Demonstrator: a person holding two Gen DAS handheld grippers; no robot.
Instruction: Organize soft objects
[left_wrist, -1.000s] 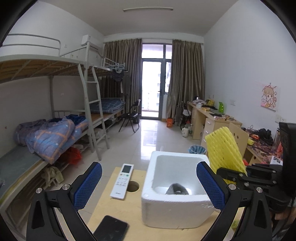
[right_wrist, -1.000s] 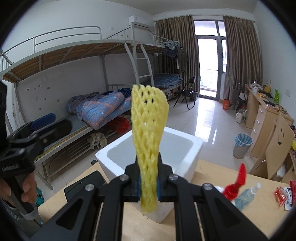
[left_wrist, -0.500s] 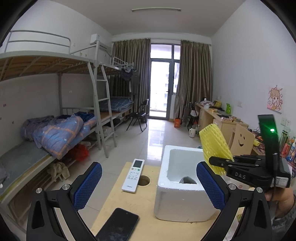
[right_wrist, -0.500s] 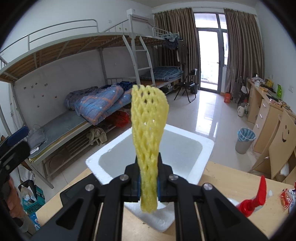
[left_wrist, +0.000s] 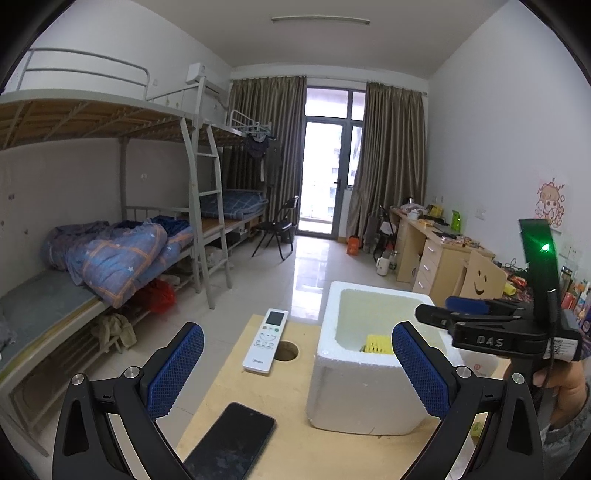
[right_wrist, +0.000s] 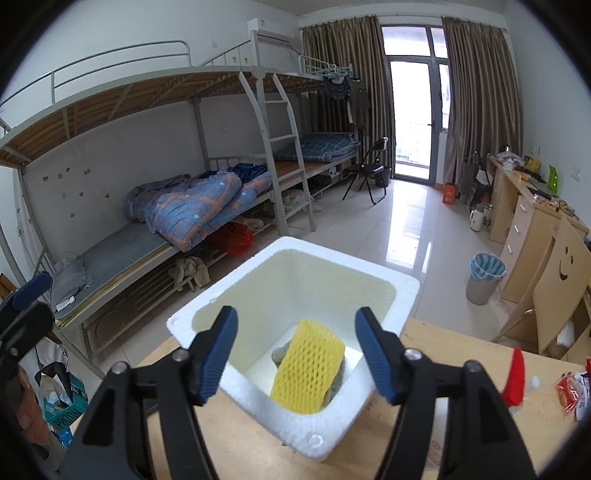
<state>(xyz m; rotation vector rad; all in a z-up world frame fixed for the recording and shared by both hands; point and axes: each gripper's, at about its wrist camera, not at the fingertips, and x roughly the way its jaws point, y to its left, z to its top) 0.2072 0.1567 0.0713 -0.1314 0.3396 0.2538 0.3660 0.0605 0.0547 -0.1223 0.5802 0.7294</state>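
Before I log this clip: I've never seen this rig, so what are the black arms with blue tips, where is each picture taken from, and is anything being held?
There is no robot here. A person holds a hand tool in each hand, and each tool carries a wide-angle camera looking forward along its two blue-padded fingers. One picture comes from the left gripper, the other from the right gripper.

A wooden table bears a white foam box, a white remote control and a dark phone; a red-topped spray bottle stands to the right.

Nothing is held. The right gripper's jaws have just been opening, and the yellow foam net lies inside the box, on something grey, clear of the pads. The left gripper is open and empty.
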